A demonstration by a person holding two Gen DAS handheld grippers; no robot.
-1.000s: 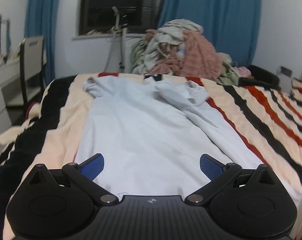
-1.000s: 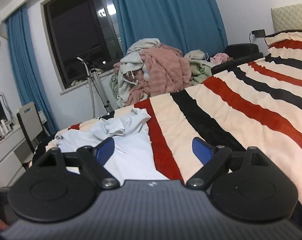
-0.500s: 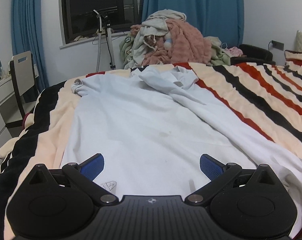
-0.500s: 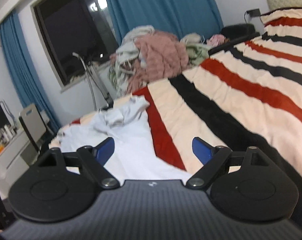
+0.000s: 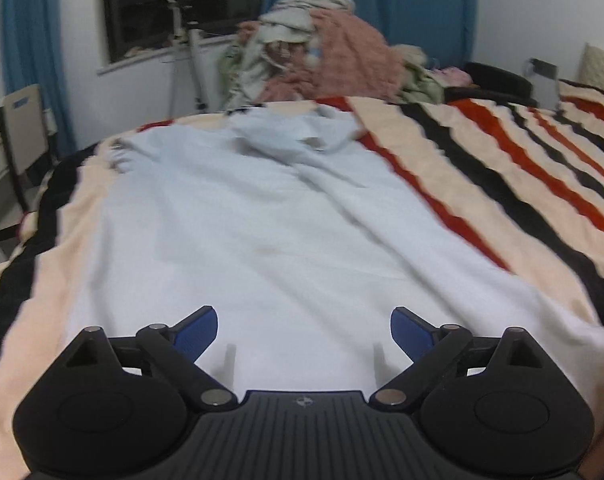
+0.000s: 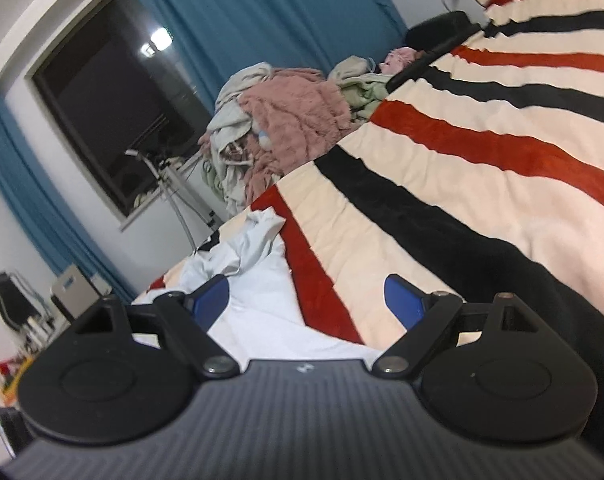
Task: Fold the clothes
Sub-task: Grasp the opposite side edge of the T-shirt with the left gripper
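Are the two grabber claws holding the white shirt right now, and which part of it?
Nothing is held. The left gripper is open above the white shirt, and the right gripper is open over the shirt's edge and the striped blanket.

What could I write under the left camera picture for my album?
Open left gripper hovering over a pale blue garment spread on a striped blanket.
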